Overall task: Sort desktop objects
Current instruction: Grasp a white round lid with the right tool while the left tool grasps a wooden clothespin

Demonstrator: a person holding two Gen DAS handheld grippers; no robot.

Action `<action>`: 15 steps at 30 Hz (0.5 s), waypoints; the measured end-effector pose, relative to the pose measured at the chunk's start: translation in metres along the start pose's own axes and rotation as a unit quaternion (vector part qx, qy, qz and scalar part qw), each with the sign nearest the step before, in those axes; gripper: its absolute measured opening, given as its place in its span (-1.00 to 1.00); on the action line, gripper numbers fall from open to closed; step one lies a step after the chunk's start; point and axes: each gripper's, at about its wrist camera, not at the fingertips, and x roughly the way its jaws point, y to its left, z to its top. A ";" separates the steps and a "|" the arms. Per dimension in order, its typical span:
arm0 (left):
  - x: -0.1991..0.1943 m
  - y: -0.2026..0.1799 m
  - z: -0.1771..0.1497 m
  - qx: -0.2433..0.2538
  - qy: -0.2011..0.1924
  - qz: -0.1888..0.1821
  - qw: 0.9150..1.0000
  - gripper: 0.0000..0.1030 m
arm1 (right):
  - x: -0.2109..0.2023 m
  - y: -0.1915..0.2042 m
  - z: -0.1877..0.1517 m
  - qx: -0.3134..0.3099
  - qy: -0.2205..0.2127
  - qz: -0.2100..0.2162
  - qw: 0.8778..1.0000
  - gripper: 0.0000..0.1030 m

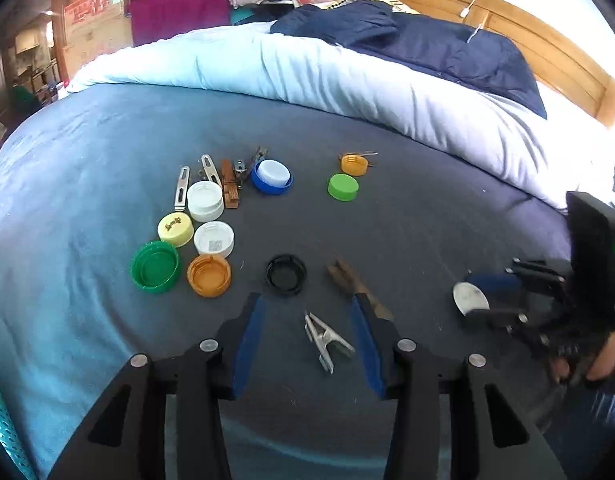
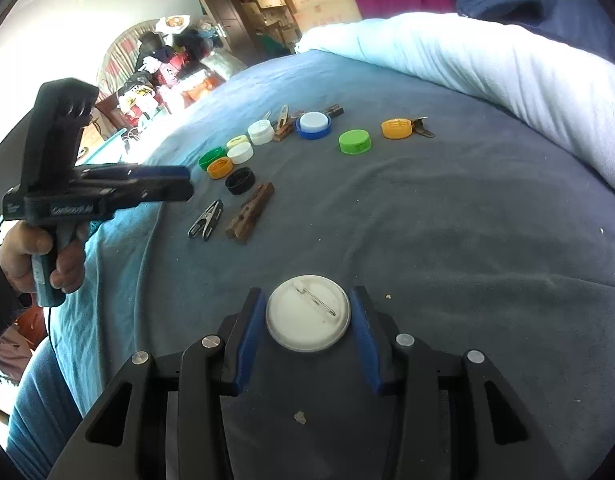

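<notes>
Badge (image 2: 308, 317) (light, stiff, slippery-rimmed) sits low in frame, pinched edgewise by my right gripper (image 2: 309, 312); left gripper (image 1: 307, 334) spread around a clip (image 1: 327, 340).

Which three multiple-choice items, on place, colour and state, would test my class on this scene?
1. What lies between the left tongs? A black cap; B metal clip; C green cap.
2. What colour is the cap holding a white lid? A orange; B blue; C yellow.
3. The right tongs are: A open, empty; B shut on the white badge; C shut on a wooden peg.
Answers: B, the clip lies untouched between them; B, a blue rim surrounds the lid; B, the tongs press the badge's edge.
</notes>
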 end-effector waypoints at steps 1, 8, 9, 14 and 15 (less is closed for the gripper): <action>0.000 -0.006 0.002 0.006 -0.005 -0.002 1.000 -0.12 | 0.000 -0.001 0.000 0.001 0.000 0.002 1.000 -0.18; 0.025 -0.046 0.007 0.009 0.025 0.045 0.999 -0.12 | 0.001 -0.003 0.000 0.007 0.000 0.008 1.000 -0.18; 0.033 -0.047 0.006 0.003 0.034 0.054 0.998 -0.12 | 0.000 -0.003 0.000 0.006 0.000 0.007 1.000 -0.19; 0.053 -0.056 -0.003 -0.003 0.049 0.069 0.996 -0.56 | -0.001 0.004 -0.001 -0.008 -0.005 -0.010 1.000 -0.19; 0.051 -0.056 -0.004 -0.009 0.047 0.062 0.997 -0.65 | -0.002 0.004 -0.001 -0.008 -0.007 -0.011 1.000 -0.20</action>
